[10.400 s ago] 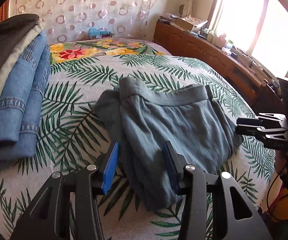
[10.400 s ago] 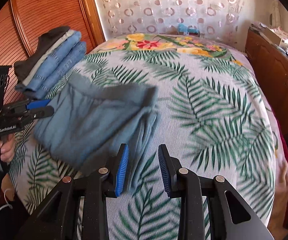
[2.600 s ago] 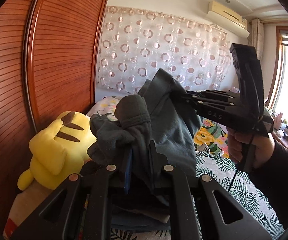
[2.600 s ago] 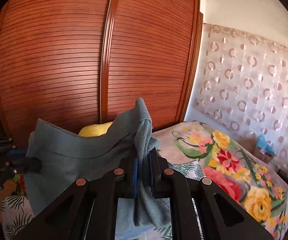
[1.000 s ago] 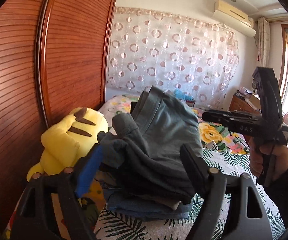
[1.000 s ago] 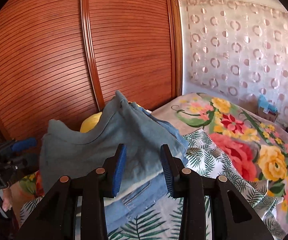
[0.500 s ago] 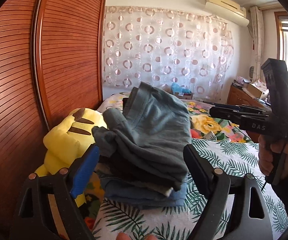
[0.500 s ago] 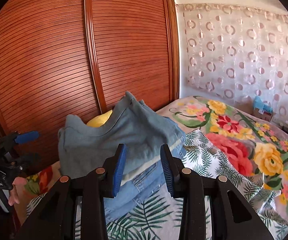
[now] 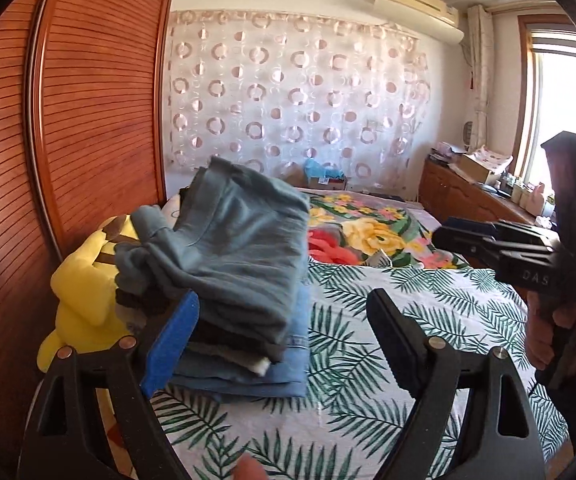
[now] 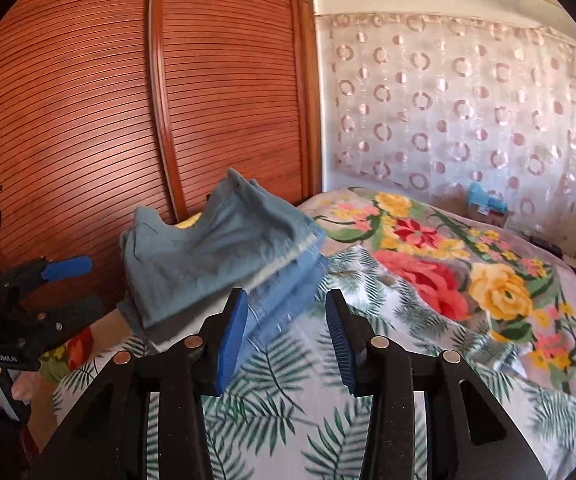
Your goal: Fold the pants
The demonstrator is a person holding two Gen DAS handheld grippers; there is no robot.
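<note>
Left wrist view: left claw [image 9: 284, 330] spread wide and empty, drawn back from the grey pants [image 9: 232, 248] released a moment ago, now folded atop the stack of jeans [image 9: 248, 376] on the bed [image 9: 348, 420].

Right wrist view: right claw [image 10: 286, 338] likewise parted, empty (fold seemingly finished).

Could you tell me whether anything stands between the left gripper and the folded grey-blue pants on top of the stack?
Nothing visible does. The grey-blue pants lie on top of the stack of folded clothes, just beyond the open left gripper. Its blue-padded finger overlaps the stack's near edge in the left wrist view.
</note>
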